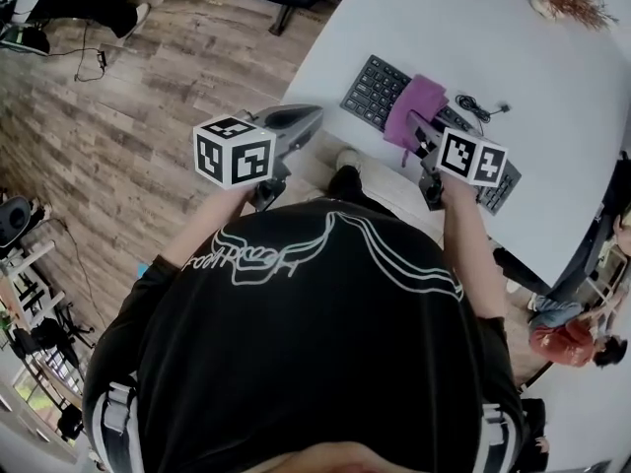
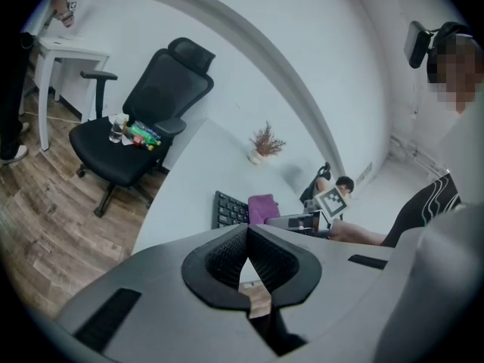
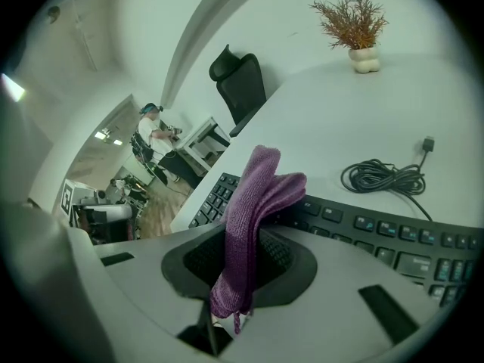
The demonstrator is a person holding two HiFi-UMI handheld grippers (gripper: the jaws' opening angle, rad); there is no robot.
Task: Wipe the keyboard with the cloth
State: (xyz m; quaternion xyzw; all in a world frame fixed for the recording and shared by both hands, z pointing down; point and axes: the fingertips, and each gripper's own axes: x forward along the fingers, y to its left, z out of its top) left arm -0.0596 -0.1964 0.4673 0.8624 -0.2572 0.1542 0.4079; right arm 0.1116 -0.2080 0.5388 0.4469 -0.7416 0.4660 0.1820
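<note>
Purple cloth (image 3: pixel 261 180) pinched in the right claw (image 3: pixel 246 240), lying over keyboard (image 3: pixel 393 233).

The right gripper (image 3: pixel 246 237) has its jaws closed on a purple cloth (image 3: pixel 257 191), which stands up out of the pads, folds over onto the black keyboard (image 3: pixel 378 229) just ahead, and hangs a frayed end below the grip. The keyboard lies across a white table (image 3: pixel 340 119), with a coiled black cable (image 3: pixel 382 178) just behind it and a dried plant (image 3: pixel 354 21) in a white pot well beyond. A black chair (image 3: pixel 240 82) stands past the table's far edge.
</note>
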